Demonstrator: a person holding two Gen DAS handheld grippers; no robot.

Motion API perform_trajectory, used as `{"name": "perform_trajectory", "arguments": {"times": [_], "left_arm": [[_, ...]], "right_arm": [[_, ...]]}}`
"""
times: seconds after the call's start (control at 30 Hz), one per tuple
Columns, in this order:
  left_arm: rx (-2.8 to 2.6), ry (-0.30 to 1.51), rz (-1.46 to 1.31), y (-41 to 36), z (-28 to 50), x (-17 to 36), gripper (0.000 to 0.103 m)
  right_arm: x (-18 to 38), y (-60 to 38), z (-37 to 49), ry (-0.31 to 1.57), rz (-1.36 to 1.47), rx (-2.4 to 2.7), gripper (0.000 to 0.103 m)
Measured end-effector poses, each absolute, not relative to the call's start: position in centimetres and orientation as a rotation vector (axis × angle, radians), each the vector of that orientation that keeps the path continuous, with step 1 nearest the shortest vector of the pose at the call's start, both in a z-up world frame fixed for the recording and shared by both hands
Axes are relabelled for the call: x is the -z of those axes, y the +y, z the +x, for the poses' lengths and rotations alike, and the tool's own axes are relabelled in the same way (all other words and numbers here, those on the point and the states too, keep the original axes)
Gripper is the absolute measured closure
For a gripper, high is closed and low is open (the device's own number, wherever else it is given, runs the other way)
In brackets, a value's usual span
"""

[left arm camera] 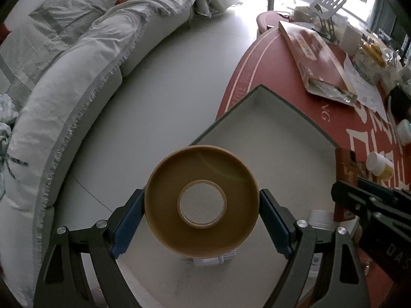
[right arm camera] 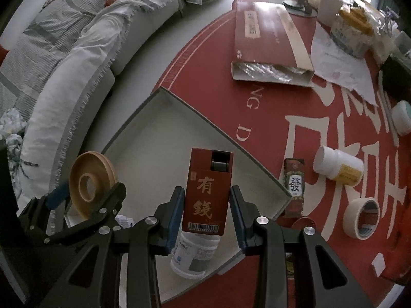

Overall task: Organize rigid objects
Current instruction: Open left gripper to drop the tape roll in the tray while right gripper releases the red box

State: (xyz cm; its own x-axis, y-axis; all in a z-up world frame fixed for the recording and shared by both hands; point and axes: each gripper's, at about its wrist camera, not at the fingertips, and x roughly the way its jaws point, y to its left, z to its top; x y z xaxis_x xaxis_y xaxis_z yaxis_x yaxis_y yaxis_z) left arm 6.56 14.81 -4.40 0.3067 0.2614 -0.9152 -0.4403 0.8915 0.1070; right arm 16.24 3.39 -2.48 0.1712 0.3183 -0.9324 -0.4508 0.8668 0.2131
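Two grippers hover loaded over a grey tray on the red bench.

The left gripper point(left arm camera: 201, 220) has its jaws clamped across the rim of a brown tape roll point(left arm camera: 201, 202); the right gripper point(right arm camera: 207, 213) pinches a red carton point(right arm camera: 206, 192) by its flat sides. Both look light, stiff and slightly slick. Below, in the grey tray point(right arm camera: 164, 107), lies a white bottle point(right arm camera: 192, 256); beyond, a second bottle point(right arm camera: 339, 166).

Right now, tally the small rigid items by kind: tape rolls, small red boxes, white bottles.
Tape rolls: 2, brown, cream
Small red boxes: 2, held, on cloth
White bottles: 2, in tray, on cloth
Total: 6
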Motion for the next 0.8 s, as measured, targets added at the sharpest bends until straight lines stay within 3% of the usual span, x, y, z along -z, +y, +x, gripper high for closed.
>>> {"name": "perform_trajectory", "arguments": {"times": [0.27,0.3,0.33,0.37,0.57,0.8], "left_arm": [[-0.428,1.198,-0.149,14.0,7.1,5.7,0.013],[-0.431,1.201,-0.134,13.7,7.1,5.7,0.012],[-0.431,1.203,-0.124,13.5,7.2,5.7,0.011],[-0.423,1.208,-0.124,13.3,7.1,5.7,0.006],[-0.417,1.200,-0.191,13.3,6.4,5.1,0.001],[-0.405,1.183,-0.216,12.4,4.9,4.2,0.001]], "right_arm": [[3.4,2.9,16.8,1.304,-0.116,-0.560,0.065],[3.2,2.7,16.8,1.300,-0.119,-0.566,0.058],[2.7,2.3,16.7,1.277,-0.122,-0.565,0.028],[2.3,1.9,16.5,1.252,-0.121,-0.563,0.004],[-0.5,-3.9,16.4,1.066,-0.179,-0.392,0.004],[3.3,-10.5,20.9,1.206,0.000,-0.174,0.004]]}}
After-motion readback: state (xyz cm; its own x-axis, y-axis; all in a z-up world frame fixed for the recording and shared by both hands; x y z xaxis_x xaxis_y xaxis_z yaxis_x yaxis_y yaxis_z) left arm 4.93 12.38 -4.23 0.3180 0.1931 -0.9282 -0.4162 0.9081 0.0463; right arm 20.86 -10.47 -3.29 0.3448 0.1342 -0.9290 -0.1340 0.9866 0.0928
